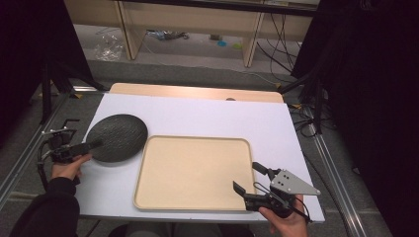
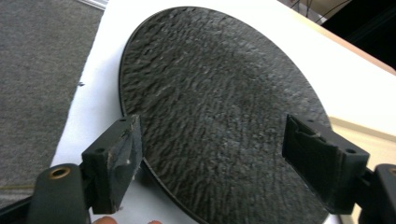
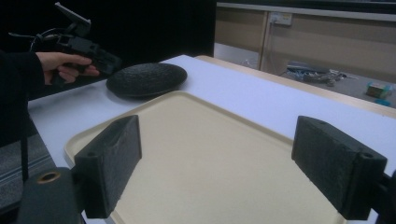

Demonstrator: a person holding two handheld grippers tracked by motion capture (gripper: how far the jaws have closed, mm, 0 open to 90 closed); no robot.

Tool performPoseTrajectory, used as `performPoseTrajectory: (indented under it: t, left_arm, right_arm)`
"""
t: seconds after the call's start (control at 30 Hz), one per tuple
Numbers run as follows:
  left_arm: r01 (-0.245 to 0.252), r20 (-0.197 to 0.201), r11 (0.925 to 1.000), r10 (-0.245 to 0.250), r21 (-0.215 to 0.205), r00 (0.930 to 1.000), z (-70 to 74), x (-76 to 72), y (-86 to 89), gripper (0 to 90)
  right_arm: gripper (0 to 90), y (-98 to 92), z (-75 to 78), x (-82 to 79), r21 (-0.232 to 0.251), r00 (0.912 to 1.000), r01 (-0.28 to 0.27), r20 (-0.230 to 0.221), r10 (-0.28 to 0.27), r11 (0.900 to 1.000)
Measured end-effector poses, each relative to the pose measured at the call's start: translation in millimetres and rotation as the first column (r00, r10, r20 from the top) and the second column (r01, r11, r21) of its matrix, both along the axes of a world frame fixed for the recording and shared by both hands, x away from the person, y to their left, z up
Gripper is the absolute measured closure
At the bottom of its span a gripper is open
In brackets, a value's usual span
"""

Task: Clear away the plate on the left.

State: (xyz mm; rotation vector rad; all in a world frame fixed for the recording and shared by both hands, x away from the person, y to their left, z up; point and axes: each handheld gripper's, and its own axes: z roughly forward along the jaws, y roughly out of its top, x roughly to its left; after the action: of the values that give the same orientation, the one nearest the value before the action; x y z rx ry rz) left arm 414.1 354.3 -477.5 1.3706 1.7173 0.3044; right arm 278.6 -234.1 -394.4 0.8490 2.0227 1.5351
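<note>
White table [image 1: 197,116] — dark plate [image 1: 117,137], beige tray [image 1: 192,173]; both hand-held grippers spread wide.

A dark textured plate [image 2: 219,107] is seen lying on the white table [image 2: 100,93], framed between the wide-apart jaws of the left gripper [image 2: 212,154].

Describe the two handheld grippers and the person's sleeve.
Both the left gripper and the right gripper are black, with blocky, foam-like fingers. The right carries a grey three-cornered plate with small holes. The left sleeve is dark.
</note>
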Motion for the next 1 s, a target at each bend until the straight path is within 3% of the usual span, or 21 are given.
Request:
performPoseTrajectory:
  t: [0.27,0.47,0.77,0.83,0.97,1.0]
  left_arm:
    - [-0.025,-0.016,0.9995,0.025,-0.017,0.9996,-5.7,2.6,4.1,21.6]
    - [-0.04,-0.027,0.9972,0.038,-0.063,0.9989,-9.1,6.1,6.7,22.0]
    - [-0.06,-0.043,0.9939,0.056,-0.093,0.9975,-14.9,10.8,8.5,22.6]
    - [-0.067,-0.049,0.989,0.061,-0.132,0.997,-16.5,12.5,6.9,22.7]
    - [-0.074,-0.057,0.987,0.066,-0.143,0.9962,-18.2,13.6,5.0,23.0]
    - [-0.085,-0.056,0.9821,0.076,-0.168,0.9955,-20.5,14.4,3.2,23.0]
  right_arm:
    - [17.1,0.5,-0.3,0.2,0.002,1.0,-0.002,0.002,0.002,1.0]
    - [17.5,0.7,-0.6,0.3,-0.001,1.0,-0.006,-0.001,0.006,1.0]
    - [17.7,2.0,-1.4,0.6,0.01,1.0,-0.007,0.003,0.007,1.0]
    - [17.7,1.7,-1.2,0.6,0.008,1.0,-0.007,0.002,0.007,1.0]
    - [17.7,1.9,-1.6,0.7,0.009,1.0,-0.009,0.002,0.009,1.0]
    - [17.8,0.0,0.5,-1.1,-0.024,0.9998,-0.006,-0.017,0.005,1.0]
